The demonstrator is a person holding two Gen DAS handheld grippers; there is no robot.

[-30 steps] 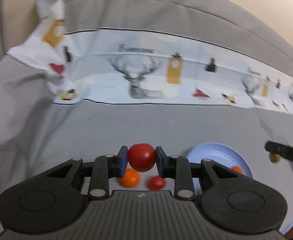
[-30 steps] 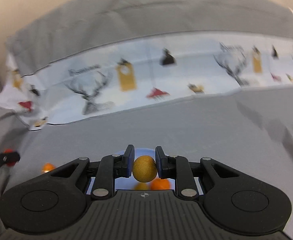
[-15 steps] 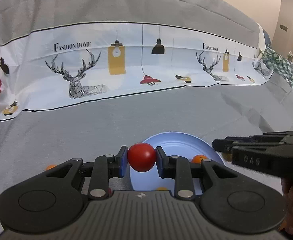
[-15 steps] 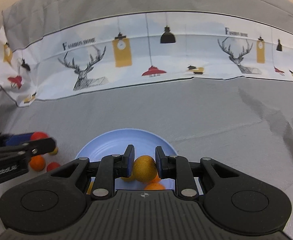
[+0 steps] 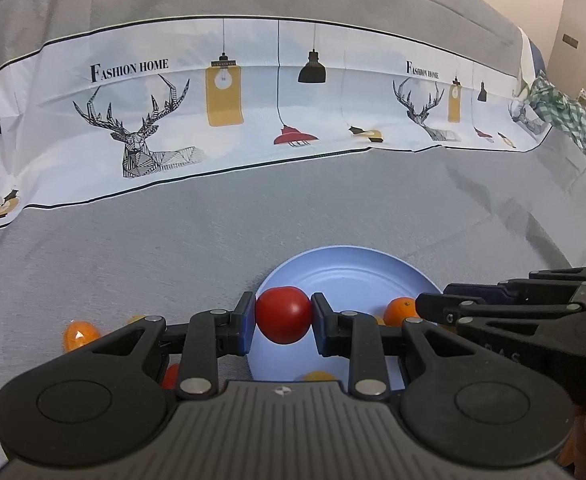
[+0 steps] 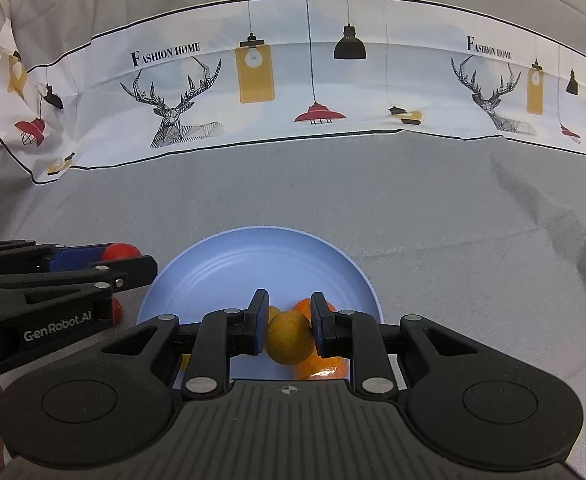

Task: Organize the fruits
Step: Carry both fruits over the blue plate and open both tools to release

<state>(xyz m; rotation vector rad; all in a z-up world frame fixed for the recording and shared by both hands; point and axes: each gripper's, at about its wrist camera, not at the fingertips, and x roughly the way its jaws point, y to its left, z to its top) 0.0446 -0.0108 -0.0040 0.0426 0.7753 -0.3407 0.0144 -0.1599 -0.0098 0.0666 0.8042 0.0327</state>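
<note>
My left gripper (image 5: 283,320) is shut on a red tomato (image 5: 283,314) and hangs over the left rim of a blue plate (image 5: 333,272). My right gripper (image 6: 287,332) is shut on a brownish-yellow round fruit (image 6: 287,342) above the near part of the same blue plate (image 6: 253,264), where oranges (image 6: 321,364) lie. In the right wrist view the left gripper (image 6: 133,268) comes in from the left with the red tomato (image 6: 117,251) showing at its tip. In the left wrist view the right gripper (image 5: 433,304) reaches in from the right beside an orange (image 5: 399,311).
Loose fruit lies on the grey cloth left of the plate: an orange (image 5: 77,334) and a small red fruit (image 5: 169,376). A white printed cloth (image 5: 253,120) with deer and lamps runs along the back. A green checked fabric (image 5: 573,128) sits far right.
Both grippers came down and closer to the blue plate, which looks larger now. The left gripper swung right from the loose fruit toward the plate, keeping the tomato. The right one keeps its fruit.
</note>
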